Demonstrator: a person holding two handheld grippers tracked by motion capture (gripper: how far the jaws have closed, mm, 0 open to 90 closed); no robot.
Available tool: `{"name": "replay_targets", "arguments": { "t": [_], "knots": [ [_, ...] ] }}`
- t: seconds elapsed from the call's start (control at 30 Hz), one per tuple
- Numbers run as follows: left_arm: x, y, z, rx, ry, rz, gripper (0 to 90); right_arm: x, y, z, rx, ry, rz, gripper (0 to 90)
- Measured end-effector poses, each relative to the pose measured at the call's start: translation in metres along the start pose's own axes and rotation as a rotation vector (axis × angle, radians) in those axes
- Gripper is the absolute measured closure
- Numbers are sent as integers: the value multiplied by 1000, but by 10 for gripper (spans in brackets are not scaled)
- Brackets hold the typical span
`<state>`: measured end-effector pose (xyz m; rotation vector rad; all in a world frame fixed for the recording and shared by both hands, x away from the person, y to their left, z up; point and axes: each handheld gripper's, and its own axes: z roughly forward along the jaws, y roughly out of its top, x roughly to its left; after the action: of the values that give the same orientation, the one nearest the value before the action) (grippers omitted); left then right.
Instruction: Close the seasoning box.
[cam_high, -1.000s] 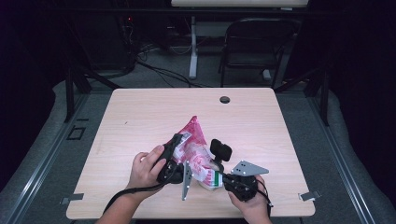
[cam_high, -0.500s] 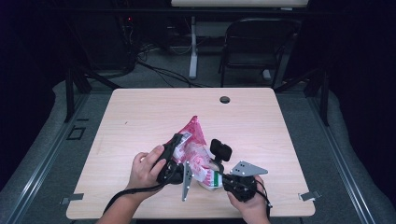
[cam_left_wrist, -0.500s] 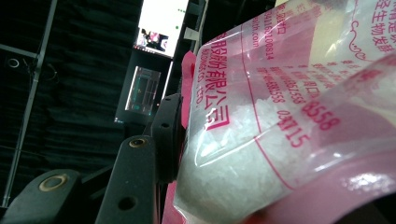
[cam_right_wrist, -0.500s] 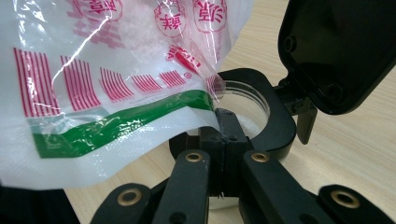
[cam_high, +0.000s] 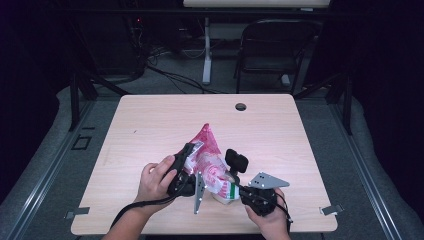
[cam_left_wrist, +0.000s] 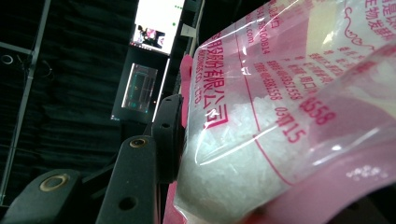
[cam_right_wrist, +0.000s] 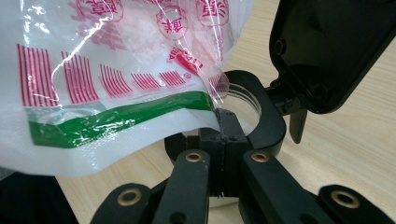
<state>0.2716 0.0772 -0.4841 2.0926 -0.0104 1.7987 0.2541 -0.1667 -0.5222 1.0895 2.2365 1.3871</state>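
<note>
The left hand-held gripper (cam_high: 192, 165) pinches a pink bag (cam_high: 209, 165) of white grains, tilted over a jar (cam_right_wrist: 243, 105). The bag hides most of the jar. The right hand-held gripper (cam_right_wrist: 223, 140) is clamped on the jar's black flip lid (cam_right_wrist: 334, 51), above the desk (cam_high: 150, 125).

We see the pink-and-white bag (cam_high: 209, 165) of white crystals tilted over the open black-lidded jar (cam_right_wrist: 247, 119) near the table's front edge.

One camera looks down on the desk (cam_high: 150, 120) from above; two ride close, both facing the pink bag (cam_high: 210, 165).
</note>
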Motion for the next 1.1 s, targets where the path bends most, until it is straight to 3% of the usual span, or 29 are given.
{"name": "replay_targets", "arguments": {
  "t": [0.47, 1.1],
  "knots": [
    [-3, -8, 2, 14, -18, -8, 619, 1, 4, -3, -18, 3, -10, 900],
    [-16, -23, 5, 58, -108, -58, 644, 2, 10, -1, -29, 18, -28, 900]
  ]
}}
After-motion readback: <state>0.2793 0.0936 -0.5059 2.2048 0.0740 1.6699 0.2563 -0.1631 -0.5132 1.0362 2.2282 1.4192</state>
